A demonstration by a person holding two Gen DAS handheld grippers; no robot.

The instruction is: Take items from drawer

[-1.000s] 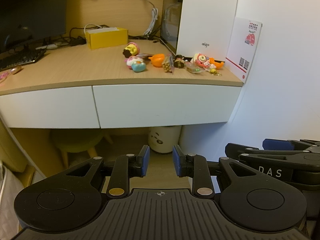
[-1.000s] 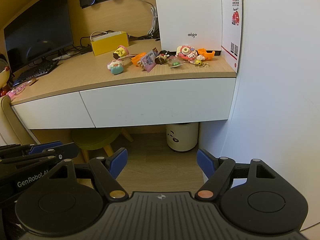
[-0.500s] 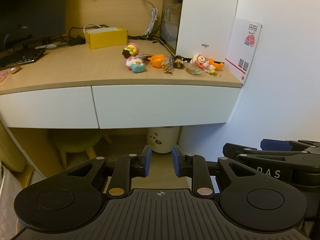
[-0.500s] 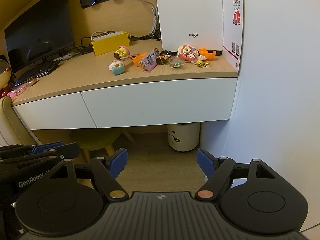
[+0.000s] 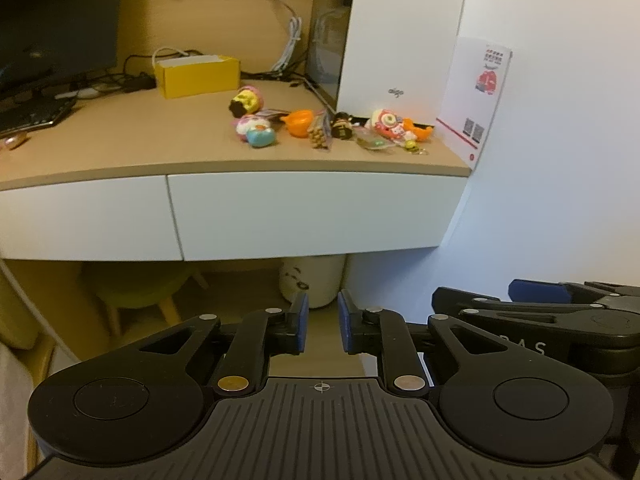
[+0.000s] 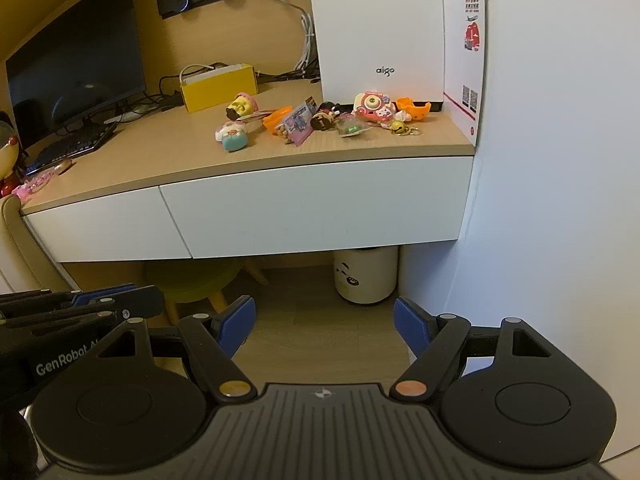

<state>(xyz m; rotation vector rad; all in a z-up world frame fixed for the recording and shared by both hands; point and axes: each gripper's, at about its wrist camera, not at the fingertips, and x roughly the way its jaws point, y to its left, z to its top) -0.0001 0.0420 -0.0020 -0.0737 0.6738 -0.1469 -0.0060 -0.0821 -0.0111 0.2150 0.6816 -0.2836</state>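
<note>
Ahead of and above both grippers runs the flat white handleless drawer front (image 5: 312,212) under the pale wood desk top (image 5: 120,140); it is closed, its long axis lying crosswise to the direction both grippers point, with its lower lip the only edge that offers a hold. A scatter of small colourful toys and trinkets (image 5: 320,128) already sits on the desk above it, so whatever remains inside is hidden. The left gripper (image 5: 323,328), black with blue pads, hangs well short of the drawer with nothing between its jaws, which are closing and now leave only a narrow gap. The right gripper (image 6: 324,324) of the same make is released, its jaws spread wide and empty, also well short and pointing at the drawer's right half. Neither looks clearly nearer; the right one, wide open and squarely facing the front, seems better placed to hook the lower lip. Compared with a second ago, the left gripper's gap has shrunk markedly, while the right gripper's spread and both views of the desk are unchanged.
</note>
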